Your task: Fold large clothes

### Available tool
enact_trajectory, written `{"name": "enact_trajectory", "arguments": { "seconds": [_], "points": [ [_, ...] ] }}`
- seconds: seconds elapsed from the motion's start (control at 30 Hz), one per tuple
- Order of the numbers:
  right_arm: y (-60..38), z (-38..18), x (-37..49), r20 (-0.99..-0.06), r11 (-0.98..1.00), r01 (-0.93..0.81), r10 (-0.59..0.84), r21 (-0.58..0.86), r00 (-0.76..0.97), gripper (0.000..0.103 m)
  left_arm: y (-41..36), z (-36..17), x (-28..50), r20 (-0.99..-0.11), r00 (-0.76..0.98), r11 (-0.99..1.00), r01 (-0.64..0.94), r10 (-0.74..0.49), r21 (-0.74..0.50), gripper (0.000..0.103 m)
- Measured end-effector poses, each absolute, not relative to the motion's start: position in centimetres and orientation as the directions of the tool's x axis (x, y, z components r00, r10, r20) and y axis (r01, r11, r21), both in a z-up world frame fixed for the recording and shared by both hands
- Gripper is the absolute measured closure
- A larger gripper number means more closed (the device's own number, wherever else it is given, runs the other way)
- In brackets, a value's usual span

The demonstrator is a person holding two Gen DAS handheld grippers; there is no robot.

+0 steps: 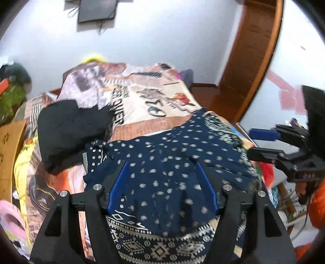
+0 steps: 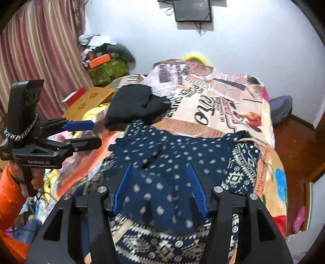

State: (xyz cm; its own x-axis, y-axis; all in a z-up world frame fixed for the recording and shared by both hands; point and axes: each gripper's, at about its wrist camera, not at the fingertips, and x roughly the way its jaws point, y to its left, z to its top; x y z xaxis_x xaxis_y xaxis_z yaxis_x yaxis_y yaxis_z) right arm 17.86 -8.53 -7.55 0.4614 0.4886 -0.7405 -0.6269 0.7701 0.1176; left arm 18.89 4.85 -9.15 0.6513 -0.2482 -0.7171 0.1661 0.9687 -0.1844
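Observation:
A navy garment [image 1: 168, 162] with pale dots and a patterned border [image 1: 154, 245] lies folded at the near end of the bed. My left gripper [image 1: 161, 163] hangs open over it, its blue pads wide apart and not pressing the cloth. In the right wrist view the same garment [image 2: 162, 154] spreads under my right gripper [image 2: 159, 165], which is also open with nothing pinched. Each gripper shows in the other's view: the right gripper [image 1: 250, 144] at the garment's right edge, the left gripper [image 2: 97, 133] off its left edge, held by a hand in an orange sleeve [image 2: 8, 195].
A black garment [image 2: 138, 105] lies crumpled beyond the navy one on the printed bedspread [image 2: 213, 113]. A wooden lap table [image 2: 89, 101] and a pile of boxes [image 2: 105, 67] stand left by the curtain [image 2: 40, 50]. A dark screen [image 2: 193, 10] hangs on the far wall. Wooden floor [image 2: 292, 142] runs along the bed's right side.

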Motion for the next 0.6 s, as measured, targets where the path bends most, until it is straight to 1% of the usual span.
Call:
{"name": "enact_trajectory", "arguments": {
  "seconds": [0.1, 0.2, 0.3, 0.37, 0.47, 0.6],
  "points": [
    [-8.3, -9.6, 18.8, -0.77, 0.796, -0.596, 0.448, 0.112, 0.455, 0.05, 4.9, -12.3, 20.4, -0.766, 0.592, 0.968, 0.127, -0.25, -0.218, 0.037],
    [-8.7, -12.8, 19.7, -0.822, 0.819, -0.563, 0.394, 0.112, 0.41, 0.05, 4.4, -15.9, 20.9, -0.812, 0.525, 0.966, 0.106, -0.254, -0.234, 0.037],
    [-9.3, -15.6, 20.0, -0.865, 0.837, -0.536, 0.345, 0.108, 0.365, 0.05, 3.7, -19.0, 20.7, -0.845, 0.473, 0.968, 0.092, -0.248, -0.233, 0.037],
    [-9.9, -16.7, 20.0, -0.877, 0.847, -0.517, 0.338, 0.125, 0.342, 0.05, 3.5, -20.4, 20.5, -0.86, 0.44, 0.965, 0.086, -0.259, -0.247, 0.037],
    [-10.9, -16.1, 19.9, -0.865, 0.841, -0.517, 0.369, 0.156, 0.34, 0.05, 3.5, -20.3, 20.0, -0.859, 0.444, 0.967, 0.098, -0.254, -0.235, 0.037],
    [-12.6, -13.3, 20.4, -0.825, 0.853, -0.495, 0.394, 0.165, 0.405, 0.05, 4.8, -17.8, 20.0, -0.835, 0.5, 0.973, 0.099, -0.23, -0.209, 0.037]
  ]
}}
